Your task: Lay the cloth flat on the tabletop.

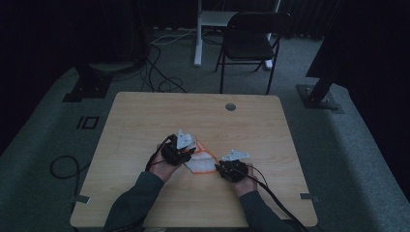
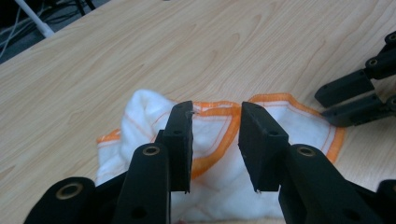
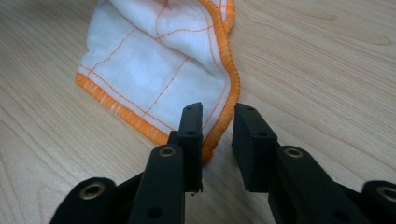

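The left gripper [image 2: 215,140] hangs over the rumpled left end of the cloth [image 1: 200,162], its fingers [image 2: 181,140] half open and pinching nothing. The cloth, soft white cotton with an orange stitched hem, lies mid-counter [image 1: 145,121], running left to right between the hands. The right gripper [image 3: 217,140], fingers slightly apart, straddles the hemmed corner without clamping it.

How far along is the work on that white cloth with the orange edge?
Early, it seems. The cloth lies partly bunched on the table, one part flat, no neat fold showing. In hand: the right hand-held gripper has an orange-hemmed corner between its jaws, a gap still showing; the left hand-held gripper stands open over the crumpled end. Gripping and straightening remain.
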The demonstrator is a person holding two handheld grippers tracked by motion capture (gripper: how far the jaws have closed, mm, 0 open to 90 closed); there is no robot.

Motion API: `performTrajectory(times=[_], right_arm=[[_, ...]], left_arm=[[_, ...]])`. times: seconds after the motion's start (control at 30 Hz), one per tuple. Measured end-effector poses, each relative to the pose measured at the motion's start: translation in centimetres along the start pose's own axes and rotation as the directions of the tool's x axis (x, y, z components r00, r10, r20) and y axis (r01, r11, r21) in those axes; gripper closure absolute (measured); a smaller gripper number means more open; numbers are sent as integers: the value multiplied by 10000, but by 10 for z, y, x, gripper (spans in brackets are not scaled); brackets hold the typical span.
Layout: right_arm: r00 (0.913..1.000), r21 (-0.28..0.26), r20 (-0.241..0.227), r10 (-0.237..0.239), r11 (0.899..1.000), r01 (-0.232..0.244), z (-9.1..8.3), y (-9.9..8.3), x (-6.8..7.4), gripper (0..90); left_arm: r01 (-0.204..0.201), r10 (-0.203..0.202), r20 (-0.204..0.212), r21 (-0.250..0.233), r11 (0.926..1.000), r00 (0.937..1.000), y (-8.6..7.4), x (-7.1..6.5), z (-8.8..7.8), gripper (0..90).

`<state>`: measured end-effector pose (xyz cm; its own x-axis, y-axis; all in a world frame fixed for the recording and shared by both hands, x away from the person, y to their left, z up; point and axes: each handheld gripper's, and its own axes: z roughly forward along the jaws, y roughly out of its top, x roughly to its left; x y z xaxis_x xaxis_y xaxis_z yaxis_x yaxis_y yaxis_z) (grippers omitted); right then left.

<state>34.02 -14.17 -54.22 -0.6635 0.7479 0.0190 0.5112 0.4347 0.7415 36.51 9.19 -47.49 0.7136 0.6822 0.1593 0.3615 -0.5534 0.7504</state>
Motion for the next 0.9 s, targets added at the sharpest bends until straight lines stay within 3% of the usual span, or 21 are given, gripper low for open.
performTrajectory(times=[0.23,0.53,0.8,0.9], right_arm=[[9999,47,-108,-46,10000,47,0,0,0,802],[9999,51,-119,-48,10000,48,0,0,0,804],[9999,63,-138,-27,10000,28,0,0,1,804],[9999,67,-148,-37,10000,38,0,0,1,804]], left_arm=[[-82,78,219,183,9998,9997,8,-4,16,687],[16,-34,416,413,9991,9991,19,-8,37,658],[250,-268,159,1088,9938,9995,13,-7,55,648],[258,-268,64,1221,9922,9996,10,-5,55,716]])
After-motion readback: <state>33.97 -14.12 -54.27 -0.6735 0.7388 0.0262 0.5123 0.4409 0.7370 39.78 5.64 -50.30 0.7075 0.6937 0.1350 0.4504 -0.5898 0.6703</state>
